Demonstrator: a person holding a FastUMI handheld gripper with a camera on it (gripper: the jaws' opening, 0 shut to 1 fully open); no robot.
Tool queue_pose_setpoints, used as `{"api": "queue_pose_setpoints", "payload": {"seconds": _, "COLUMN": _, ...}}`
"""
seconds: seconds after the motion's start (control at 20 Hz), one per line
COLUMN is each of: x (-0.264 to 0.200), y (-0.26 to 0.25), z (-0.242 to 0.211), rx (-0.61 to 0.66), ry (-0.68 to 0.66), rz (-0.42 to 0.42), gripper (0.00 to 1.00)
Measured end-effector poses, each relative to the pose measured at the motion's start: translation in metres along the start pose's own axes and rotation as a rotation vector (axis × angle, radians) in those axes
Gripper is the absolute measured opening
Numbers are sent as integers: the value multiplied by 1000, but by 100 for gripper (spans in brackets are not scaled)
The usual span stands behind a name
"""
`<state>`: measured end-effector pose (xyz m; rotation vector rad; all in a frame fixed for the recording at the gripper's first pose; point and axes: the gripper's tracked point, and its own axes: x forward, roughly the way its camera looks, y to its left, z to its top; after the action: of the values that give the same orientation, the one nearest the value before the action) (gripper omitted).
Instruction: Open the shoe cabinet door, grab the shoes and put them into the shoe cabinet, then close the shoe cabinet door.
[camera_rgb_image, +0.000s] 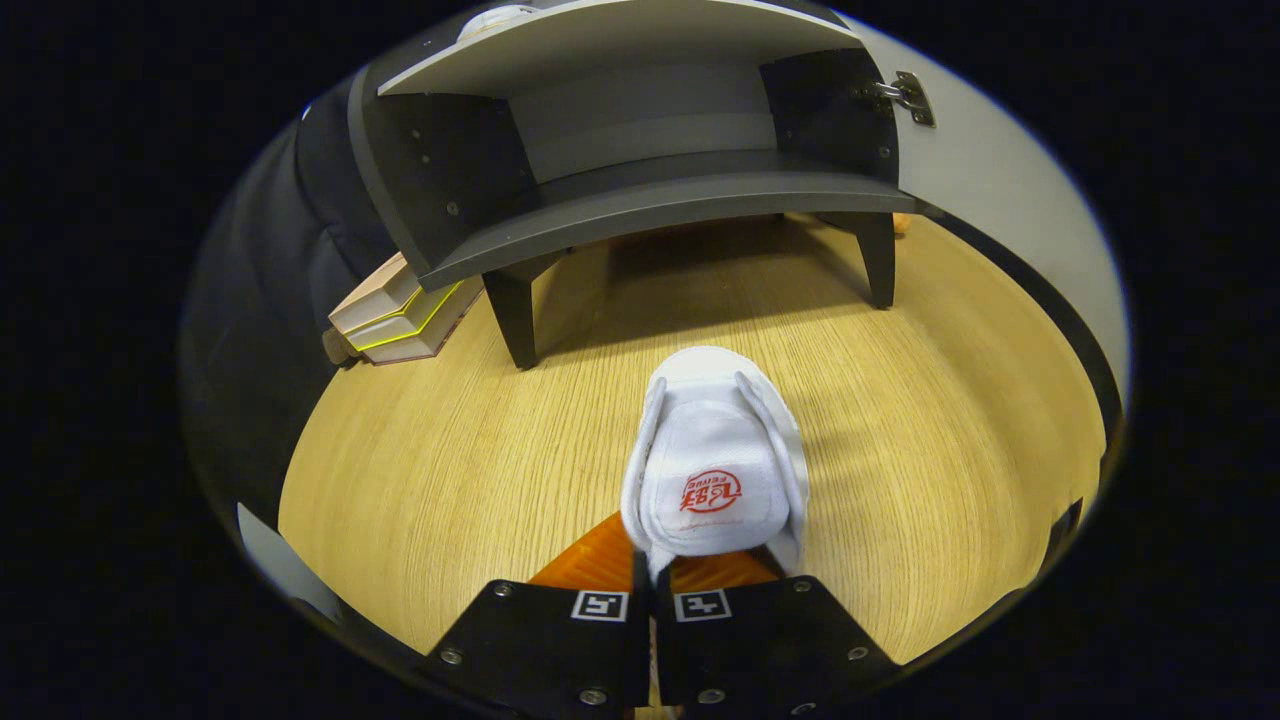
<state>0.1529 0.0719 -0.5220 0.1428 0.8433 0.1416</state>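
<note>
- Gripping is what the claw (650, 585) is doing as I am watching: its two fingers are sitting nearly together, pinching the rear rim of a white canvas shoe with a red printed logo on its insole (713, 460).
- I am seeing that shoe sticking out forward from the fingertips, its toe pointing toward the cabinet and its opening facing the camera.
- I am noticing its shadow lying on the boards to the right of it, but I am not able to tell whether the sole is touching the floor or hanging just above it.
- I am looking past the shoe at a dark grey, low shoe cabinet on short tapered legs (640, 160), which is standing well beyond the fingers on the light wood-grain floor (480, 440).
- I am finding its pale door with a metal hinge (990, 170) swung open to the right, so the inner compartment is showing its dark side walls and grey back panel.
- I am making out something white (497, 20) resting on the cabinet's top, too cut off for me to identify.
- I am spotting a small stack of books with pale page edges, one edged in yellow (405, 315), lying on the floor beside the cabinet's left front leg, against the dark cloth wall.
</note>
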Motion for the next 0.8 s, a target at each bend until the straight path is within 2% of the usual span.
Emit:
{"api": "queue_pose_setpoints", "payload": {"seconds": 0.4, "x": -3, "y": -2, "z": 6, "rx": -9, "ry": -12, "rz": -23, "gripper": 3}}
{"api": "queue_pose_setpoints", "payload": {"seconds": 0.6, "x": -30, "y": 2, "z": 14, "rx": 3, "ry": -31, "rz": -8, "gripper": 3}}
{"api": "queue_pose_setpoints", "payload": {"seconds": 0.8, "x": -69, "y": 12, "z": 21, "rx": -37, "ry": -58, "rz": 7, "gripper": 3}}
